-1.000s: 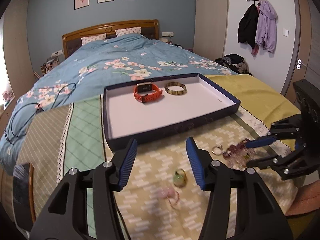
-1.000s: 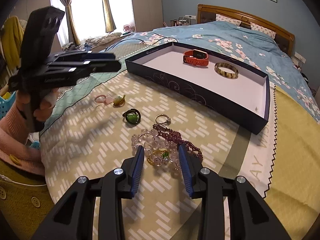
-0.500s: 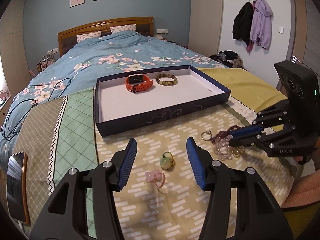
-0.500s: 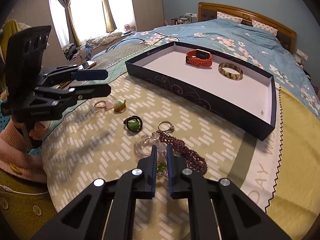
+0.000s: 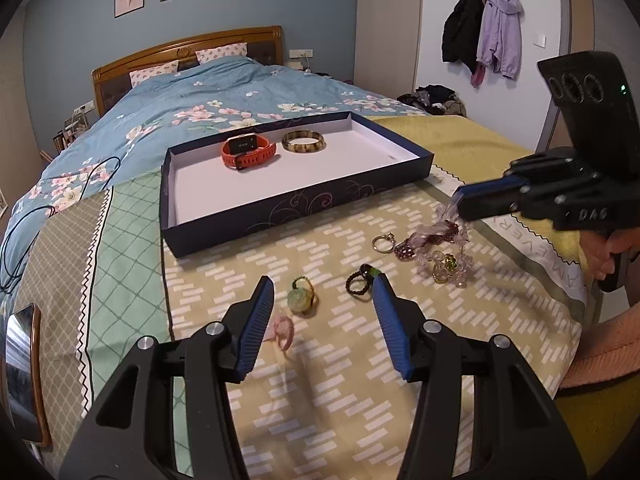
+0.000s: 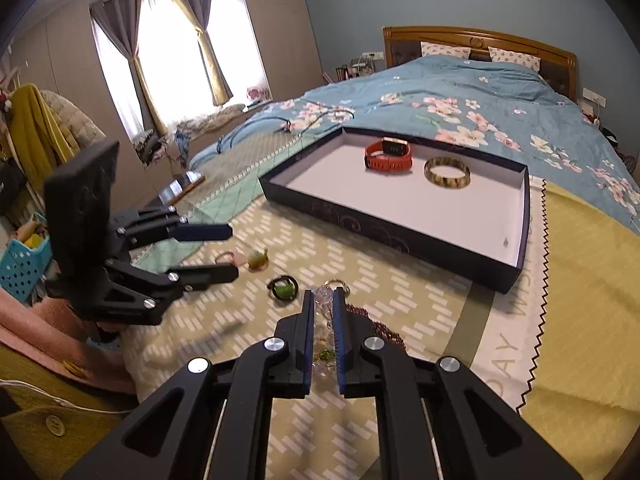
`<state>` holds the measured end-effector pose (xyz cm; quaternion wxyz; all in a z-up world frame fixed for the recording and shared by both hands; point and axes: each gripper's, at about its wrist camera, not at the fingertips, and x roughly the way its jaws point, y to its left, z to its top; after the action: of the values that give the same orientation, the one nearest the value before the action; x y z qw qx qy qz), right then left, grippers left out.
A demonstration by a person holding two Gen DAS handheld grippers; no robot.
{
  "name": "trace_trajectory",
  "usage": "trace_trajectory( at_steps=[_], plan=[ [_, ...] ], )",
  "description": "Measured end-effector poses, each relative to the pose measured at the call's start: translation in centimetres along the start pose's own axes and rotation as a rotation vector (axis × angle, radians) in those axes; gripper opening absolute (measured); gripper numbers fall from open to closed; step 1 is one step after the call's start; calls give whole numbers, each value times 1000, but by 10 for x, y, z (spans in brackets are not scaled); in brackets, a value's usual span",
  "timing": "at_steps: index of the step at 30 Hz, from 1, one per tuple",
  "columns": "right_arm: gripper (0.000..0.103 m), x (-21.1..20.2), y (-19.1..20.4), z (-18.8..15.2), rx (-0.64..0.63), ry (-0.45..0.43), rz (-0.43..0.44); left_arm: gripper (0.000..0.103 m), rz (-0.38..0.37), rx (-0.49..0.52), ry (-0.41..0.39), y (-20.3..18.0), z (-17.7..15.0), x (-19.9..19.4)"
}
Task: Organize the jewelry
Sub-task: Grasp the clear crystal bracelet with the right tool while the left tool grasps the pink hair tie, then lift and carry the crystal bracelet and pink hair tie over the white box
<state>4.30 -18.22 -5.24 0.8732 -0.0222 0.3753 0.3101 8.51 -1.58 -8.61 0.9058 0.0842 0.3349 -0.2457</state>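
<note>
Right wrist view: your right hand-held gripper (image 6: 323, 300) is pressed almost together on the clear bead strand (image 6: 323, 298), which sits between the blue pads and hangs down from them, blurred. Beneath it the dark red beads (image 6: 382, 330) lie on the patterned cloth (image 6: 400, 280) spread over the bed. A small metal ring (image 6: 338, 283) lies just past the fingertips, and the dark ring with a green stone (image 6: 283, 289) lies to their left.

In the left wrist view your left hand-held gripper (image 5: 323, 300) is spread, holding nothing, low over the cloth. Between its fingers lie the green stone ring (image 5: 301, 299) and, nearer the left finger, a pink ring (image 5: 282, 330). The dark ring (image 5: 362, 280) touches the tip of the right finger in the picture.

The box (image 5: 256, 228) sits on the bed beyond the loose jewelry. Inside, toward its far side, the orange watch (image 5: 248, 152) and the brown bangle (image 5: 303, 141) lie side by side. A phone (image 5: 22, 372) lies at the cloth's left edge.
</note>
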Motion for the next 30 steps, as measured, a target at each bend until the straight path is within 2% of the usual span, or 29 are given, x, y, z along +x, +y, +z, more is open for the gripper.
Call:
trace_trajectory(
  at_steps=[8,14,20,26,30],
  plan=[
    [8,-17,-5,10,37,-69,24,49,42,-29,40,15,-6,1],
    [8,-24,-9,17,55,-106,25,46,32,-51,82,20,-7,9],
    [8,-28,-11,22,61,-128,27,36,17,-78,125,24,-9,18],
    [8,-29,-12,25,75,-142,43,21,17,-71,139,22,-9,22],
    [8,-28,-17,25,105,-150,61,20,16,-86,138,24,-9,22]
  ],
)
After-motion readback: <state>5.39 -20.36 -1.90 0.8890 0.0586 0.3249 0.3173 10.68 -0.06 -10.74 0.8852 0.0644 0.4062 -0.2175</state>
